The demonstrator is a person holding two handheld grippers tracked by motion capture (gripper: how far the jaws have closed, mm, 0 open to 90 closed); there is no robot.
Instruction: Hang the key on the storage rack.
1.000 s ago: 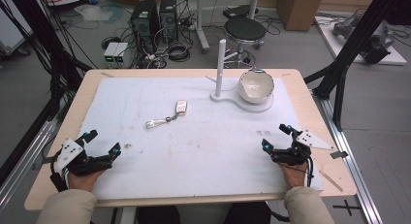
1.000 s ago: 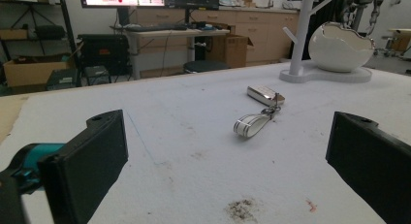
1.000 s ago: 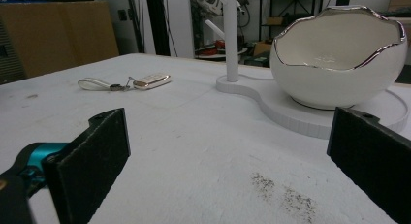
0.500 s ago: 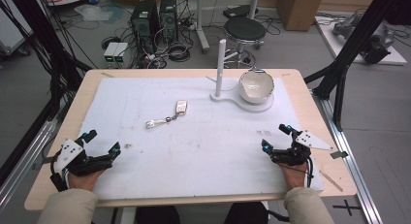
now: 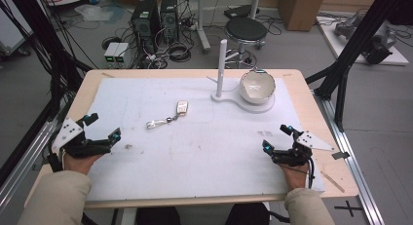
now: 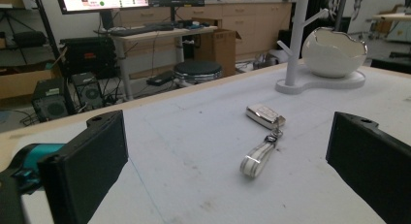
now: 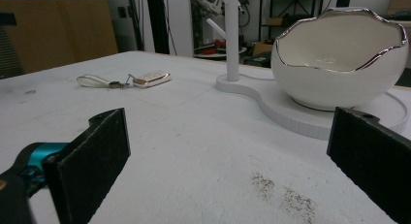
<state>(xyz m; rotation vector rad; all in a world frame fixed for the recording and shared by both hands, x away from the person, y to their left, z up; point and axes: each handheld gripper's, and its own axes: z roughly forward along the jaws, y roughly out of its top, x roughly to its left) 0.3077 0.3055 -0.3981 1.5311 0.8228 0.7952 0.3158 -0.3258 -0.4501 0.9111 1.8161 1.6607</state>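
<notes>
A key fob with a white strap [image 5: 169,116] lies flat on the white mat, left of centre; it also appears as the key fob [image 6: 264,114] and key fob [image 7: 150,78]. A white egg-shaped bowl [image 5: 257,86] sits on a white stand with an upright post [image 5: 222,59] at the back right; bowl [image 7: 339,54], bowl [image 6: 333,52]. My left gripper [image 5: 101,126] rests open at the near left, well short of the fob. My right gripper [image 5: 276,138] rests open at the near right, in front of the bowl. Both hold nothing.
The white mat [image 5: 195,147] covers most of the wooden table [image 5: 87,84]. Dark specks mark the mat near the right gripper [image 7: 281,190]. Beyond the far edge stand a round stool [image 5: 246,28], computer towers [image 5: 156,15] and cables.
</notes>
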